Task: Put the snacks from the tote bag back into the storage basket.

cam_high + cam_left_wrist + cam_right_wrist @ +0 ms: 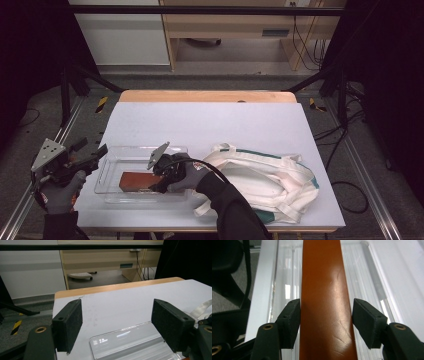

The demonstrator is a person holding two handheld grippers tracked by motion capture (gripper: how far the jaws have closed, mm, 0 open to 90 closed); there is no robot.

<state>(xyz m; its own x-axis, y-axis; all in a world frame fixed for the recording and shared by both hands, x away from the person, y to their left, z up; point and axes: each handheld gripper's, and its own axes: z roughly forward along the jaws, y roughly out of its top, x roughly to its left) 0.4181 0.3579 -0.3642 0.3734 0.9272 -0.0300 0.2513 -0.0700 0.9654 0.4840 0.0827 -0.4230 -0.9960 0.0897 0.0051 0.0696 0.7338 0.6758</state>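
Brown leather case (325,300) in clear tray (112,172), between right tool's (325,315) narrowly parted jaws; left tool (117,325) wide, raised beside table.

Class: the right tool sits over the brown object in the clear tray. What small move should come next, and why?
Probably close the right tool on the brown leather-like case. Its jaws straddle the case's width, a slight gap showing on the right, and the case lies in the clear tray.

brown case (325,302): both ends cut off by frame | clear tray (130,342): near part cut off | right gripper (159,181): tips hidden by hand
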